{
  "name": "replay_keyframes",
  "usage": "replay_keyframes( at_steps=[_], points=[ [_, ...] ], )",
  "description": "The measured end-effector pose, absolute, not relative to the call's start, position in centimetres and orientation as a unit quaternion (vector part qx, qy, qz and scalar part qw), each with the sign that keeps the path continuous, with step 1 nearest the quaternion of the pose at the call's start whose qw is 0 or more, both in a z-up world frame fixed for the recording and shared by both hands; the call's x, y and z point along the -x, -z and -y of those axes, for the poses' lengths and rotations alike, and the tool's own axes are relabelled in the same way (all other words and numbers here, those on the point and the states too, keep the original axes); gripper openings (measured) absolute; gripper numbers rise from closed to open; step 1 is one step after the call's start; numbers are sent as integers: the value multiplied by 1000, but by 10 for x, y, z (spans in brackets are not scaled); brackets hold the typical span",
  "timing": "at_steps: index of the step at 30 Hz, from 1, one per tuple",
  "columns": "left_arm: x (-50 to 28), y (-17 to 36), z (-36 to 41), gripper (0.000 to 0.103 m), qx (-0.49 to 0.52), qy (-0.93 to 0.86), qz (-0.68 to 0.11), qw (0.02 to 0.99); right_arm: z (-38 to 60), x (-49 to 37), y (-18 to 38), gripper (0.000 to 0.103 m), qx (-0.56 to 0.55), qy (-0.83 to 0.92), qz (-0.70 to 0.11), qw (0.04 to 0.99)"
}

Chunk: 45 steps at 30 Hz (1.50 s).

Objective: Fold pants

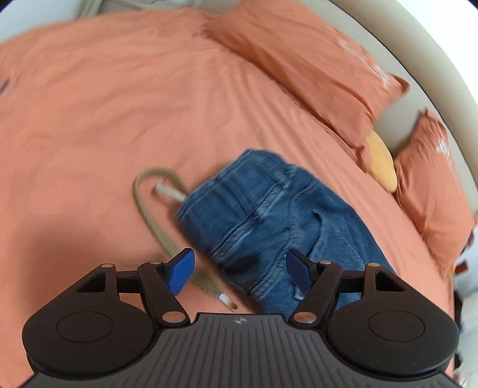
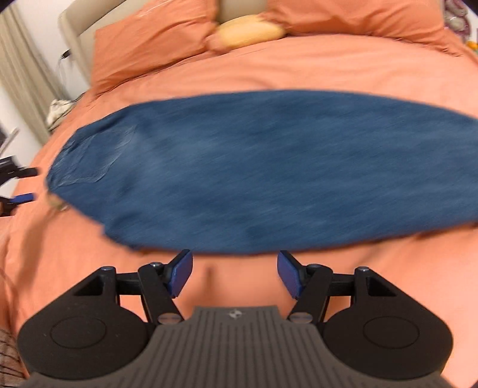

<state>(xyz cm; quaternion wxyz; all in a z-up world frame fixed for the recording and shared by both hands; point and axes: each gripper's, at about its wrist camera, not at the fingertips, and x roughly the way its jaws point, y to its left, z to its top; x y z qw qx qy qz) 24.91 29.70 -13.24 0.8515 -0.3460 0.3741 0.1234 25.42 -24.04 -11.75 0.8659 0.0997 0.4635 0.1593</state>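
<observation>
Blue denim pants (image 1: 263,215) lie on an orange bedspread (image 1: 104,104), waistband end toward the camera in the left wrist view, with a beige drawstring cord (image 1: 146,203) looping out to the left. My left gripper (image 1: 240,273) hovers open just above the waistband edge, nothing between its blue pads. In the right wrist view the pants (image 2: 269,170) stretch across the bed as a long flat shape, blurred. My right gripper (image 2: 234,273) is open over bare bedspread (image 2: 233,286), just short of the pants' near edge. The left gripper's fingers (image 2: 22,198) show at the far left.
Orange pillows (image 1: 304,65) and a yellow cushion (image 1: 381,162) lie at the head of the bed against a beige headboard (image 2: 74,24). A curtain (image 2: 21,77) and white items (image 2: 58,110) are on the floor side at the left.
</observation>
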Motion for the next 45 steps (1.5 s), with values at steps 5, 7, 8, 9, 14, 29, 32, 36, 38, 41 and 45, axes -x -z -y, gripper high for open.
replay_keyframes(
  at_steps=[5,7,8,9,14,29,32,36,38,41,45],
  points=[
    [-255,166,-310,82,421,-124,-346,829,186,-245,123,60,-92,-181,-466,861],
    [-261,175,-315,82,440,-128,-339,821,165,-245,123,60,-84,-194,-463,861],
    [-265,178,-317,82,446,-126,-337,819,153,-243,121,60,-72,-201,-458,863],
    [-268,181,-320,80,450,-125,-336,818,144,-243,120,59,-58,-208,-450,867],
    [-283,177,-323,54,427,-130,-346,825,104,-241,112,54,16,-229,-402,886],
    [-314,71,-268,19,136,-179,-368,902,91,-240,84,7,42,-239,-395,886],
    [-326,113,-276,16,114,-212,-416,877,90,-250,102,7,-8,-228,-428,875],
    [-327,165,-291,17,117,-224,-447,858,85,-254,132,7,-27,-216,-456,863],
    [-325,168,-282,17,82,-222,-441,866,84,-255,135,7,-30,-213,-458,862],
    [-323,162,-285,31,81,-220,-450,862,86,-258,130,18,-44,-210,-468,857],
    [-311,138,-295,54,89,-211,-444,866,105,-247,119,39,-63,-208,-459,861]
  ],
)
